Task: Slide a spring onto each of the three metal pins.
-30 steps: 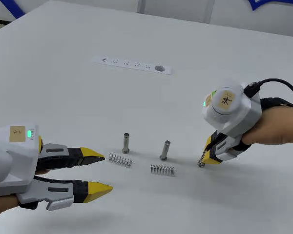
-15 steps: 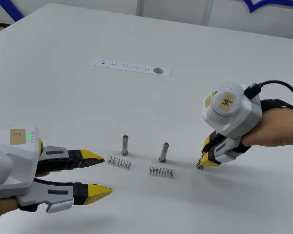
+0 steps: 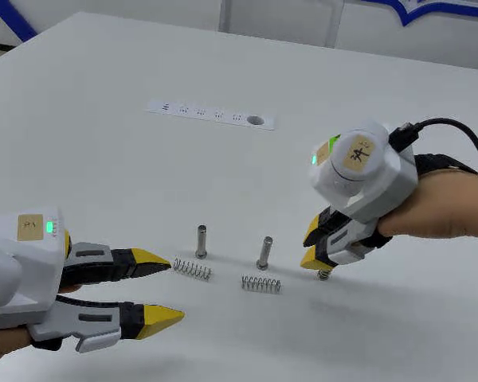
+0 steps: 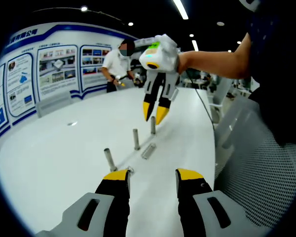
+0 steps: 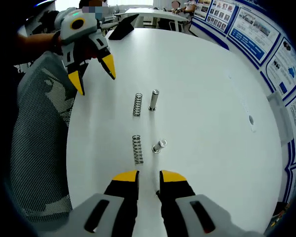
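Two bare metal pins (image 3: 201, 241) (image 3: 264, 252) stand upright mid-table. A loose spring (image 3: 192, 270) (image 3: 260, 283) lies flat in front of each. The third pin (image 3: 324, 274) stands to their right with a spring around it. My right gripper (image 3: 313, 247) hovers just above and left of that pin, jaws slightly apart, holding nothing. My left gripper (image 3: 161, 288) is open at the lower left, its tips close to the left spring. In the left gripper view its jaws (image 4: 153, 177) frame the row of pins (image 4: 136, 138). In the right gripper view both springs (image 5: 136, 148) lie left of the pins (image 5: 159, 145).
A white power strip (image 3: 211, 114) lies flat farther back on the white table (image 3: 88, 159). A black cable (image 3: 462, 139) runs from the right gripper. People stand at the far end of the room (image 4: 116, 64).
My right gripper has let go and risen up and left off the third pin, leaving the spring on it. The left gripper has stayed open in place. The camera shifted slightly.
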`<state>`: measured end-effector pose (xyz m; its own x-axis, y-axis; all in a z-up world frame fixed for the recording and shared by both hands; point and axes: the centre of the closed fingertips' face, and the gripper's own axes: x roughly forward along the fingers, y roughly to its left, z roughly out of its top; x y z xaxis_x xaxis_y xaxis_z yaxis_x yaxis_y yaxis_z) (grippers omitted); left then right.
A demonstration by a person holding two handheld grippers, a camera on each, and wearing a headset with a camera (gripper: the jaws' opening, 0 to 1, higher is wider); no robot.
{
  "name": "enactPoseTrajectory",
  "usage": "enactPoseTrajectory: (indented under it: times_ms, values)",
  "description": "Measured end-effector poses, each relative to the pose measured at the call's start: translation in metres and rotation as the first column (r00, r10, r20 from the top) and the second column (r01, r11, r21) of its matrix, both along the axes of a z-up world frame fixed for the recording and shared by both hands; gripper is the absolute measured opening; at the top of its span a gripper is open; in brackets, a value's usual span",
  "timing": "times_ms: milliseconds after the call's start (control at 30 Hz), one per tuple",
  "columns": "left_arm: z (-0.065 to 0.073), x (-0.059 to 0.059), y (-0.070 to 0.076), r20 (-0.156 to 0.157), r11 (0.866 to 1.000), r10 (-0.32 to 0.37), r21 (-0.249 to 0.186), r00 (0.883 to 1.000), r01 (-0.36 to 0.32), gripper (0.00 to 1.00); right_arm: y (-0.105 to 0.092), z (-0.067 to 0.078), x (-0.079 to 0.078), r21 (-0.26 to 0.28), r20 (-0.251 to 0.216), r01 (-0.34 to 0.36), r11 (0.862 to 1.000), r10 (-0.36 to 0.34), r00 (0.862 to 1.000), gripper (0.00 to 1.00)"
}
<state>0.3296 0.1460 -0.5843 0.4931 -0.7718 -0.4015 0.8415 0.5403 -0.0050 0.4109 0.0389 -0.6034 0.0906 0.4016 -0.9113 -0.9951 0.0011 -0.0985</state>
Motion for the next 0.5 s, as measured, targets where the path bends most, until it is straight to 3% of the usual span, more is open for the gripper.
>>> enactPoseTrajectory:
  times_ms: [500]
  values:
    - [-0.002, 0.0, 0.002, -0.001, 1.0, 0.011, -0.003, 1.0, -0.011, 0.37, 0.036, -0.026, -0.019, 0.005, -0.025, -0.056, 0.998, 0.056, 0.998, 0.16]
